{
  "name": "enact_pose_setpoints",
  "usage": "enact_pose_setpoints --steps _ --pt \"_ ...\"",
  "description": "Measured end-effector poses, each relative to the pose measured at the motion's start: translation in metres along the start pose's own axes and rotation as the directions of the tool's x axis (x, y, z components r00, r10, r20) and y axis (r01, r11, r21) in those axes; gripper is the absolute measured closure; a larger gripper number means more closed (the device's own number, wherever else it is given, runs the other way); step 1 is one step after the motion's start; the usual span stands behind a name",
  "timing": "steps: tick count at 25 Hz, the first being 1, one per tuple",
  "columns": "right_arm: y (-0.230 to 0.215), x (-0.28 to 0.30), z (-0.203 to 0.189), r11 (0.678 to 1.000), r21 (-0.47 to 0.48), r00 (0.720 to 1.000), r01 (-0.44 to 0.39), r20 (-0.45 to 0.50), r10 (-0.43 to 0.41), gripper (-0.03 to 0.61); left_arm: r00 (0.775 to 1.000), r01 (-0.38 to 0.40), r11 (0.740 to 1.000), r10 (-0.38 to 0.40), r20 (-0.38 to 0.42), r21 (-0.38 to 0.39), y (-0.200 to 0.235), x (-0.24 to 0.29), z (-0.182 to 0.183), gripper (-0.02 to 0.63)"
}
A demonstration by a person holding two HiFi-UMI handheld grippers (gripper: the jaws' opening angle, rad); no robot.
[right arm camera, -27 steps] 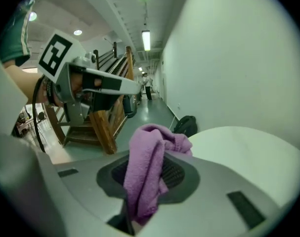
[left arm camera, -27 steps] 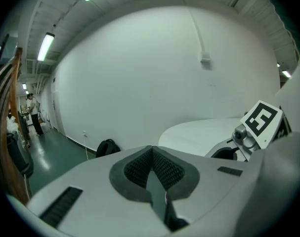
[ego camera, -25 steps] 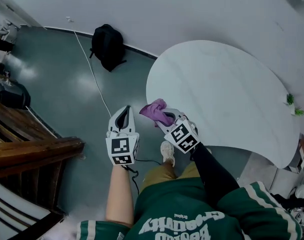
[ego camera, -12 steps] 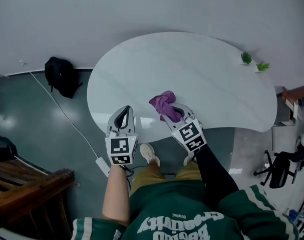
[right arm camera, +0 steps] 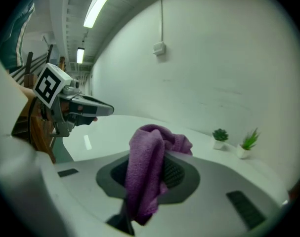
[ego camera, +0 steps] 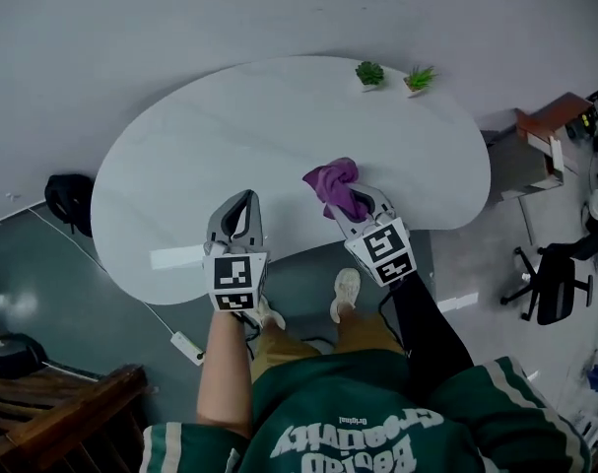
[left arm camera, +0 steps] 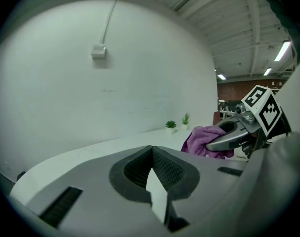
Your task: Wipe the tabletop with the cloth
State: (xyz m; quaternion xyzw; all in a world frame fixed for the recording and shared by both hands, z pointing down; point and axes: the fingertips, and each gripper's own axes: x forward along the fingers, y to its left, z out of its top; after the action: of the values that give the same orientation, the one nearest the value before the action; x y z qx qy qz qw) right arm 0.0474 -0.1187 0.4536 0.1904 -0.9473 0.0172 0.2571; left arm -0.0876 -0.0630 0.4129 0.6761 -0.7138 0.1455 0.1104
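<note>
Cloth (ego camera: 336, 187): purple, crumpled; was pinched between jaws of right gripper (ego camera: 354, 207), folds draping over them, over white surface (ego camera: 279, 116). Jaws of left gripper (ego camera: 241, 199) were pressed together, empty.

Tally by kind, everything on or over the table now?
purple cloth: 1
potted plants: 2
tools: 2 (left tool, right tool)
Total: 5
</note>
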Motion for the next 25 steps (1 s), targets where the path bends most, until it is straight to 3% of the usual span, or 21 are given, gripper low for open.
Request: enact_pose_setpoints --steps 6,10,14,18,25 --pt "-0.136 -0.082 -0.062 0.983 0.060 0.985 0.173 -0.034 -0.171 0.479 0.988 0.156 0.986 -0.156 0.008 0.056 -0.143 0.080 0.030 0.614" --pt "-0.213 -0.134 -0.101 0.948 0.104 0.954 0.299 -0.064 -0.294 0.479 0.962 0.269 0.951 -0.274 0.009 0.155 -0.236 0.122 0.046 0.614" --pt "-0.270 -0.186 -0.137 0.908 0.113 0.914 0.403 -0.104 -0.393 0.479 0.928 0.366 0.914 -0.373 0.009 0.174 -0.309 0.154 0.058 0.614" --pt "-0.309 -0.228 -0.176 0.868 0.119 0.872 0.482 -0.168 -0.461 0.479 0.907 0.414 0.894 -0.420 -0.001 0.171 -0.354 0.173 0.062 0.614" --pt "-0.346 -0.265 -0.228 0.806 0.007 0.763 0.592 -0.327 -0.558 0.479 0.915 0.404 0.898 -0.399 -0.062 0.173 -0.369 0.190 0.052 0.614"
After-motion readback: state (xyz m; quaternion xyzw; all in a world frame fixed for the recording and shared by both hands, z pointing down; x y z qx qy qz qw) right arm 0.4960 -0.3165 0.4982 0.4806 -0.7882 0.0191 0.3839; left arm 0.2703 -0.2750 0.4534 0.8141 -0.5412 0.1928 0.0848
